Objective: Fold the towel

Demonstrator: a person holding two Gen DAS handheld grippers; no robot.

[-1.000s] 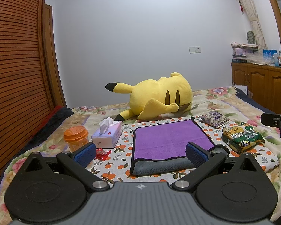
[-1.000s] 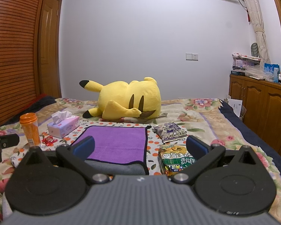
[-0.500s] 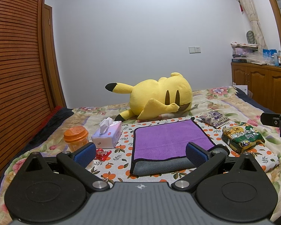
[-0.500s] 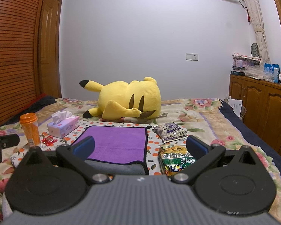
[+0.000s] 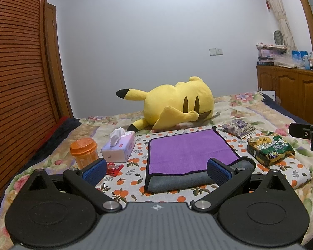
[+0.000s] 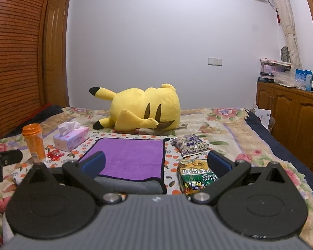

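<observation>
One towel (image 5: 189, 148), folded on the bed (image 5: 235, 108); two grippers' fingers (image 5: 95, 167) (image 6: 219, 162) wide apart, empty.

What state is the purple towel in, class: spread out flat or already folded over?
Folded over. The purple towel lies doubled on the bedspread: its grey underside shows as a thick rolled fold along the near edge, under the purple layer.

Black hand-held gripper (image 5: 156, 169) (blue pads (image 5: 94, 169))
</observation>
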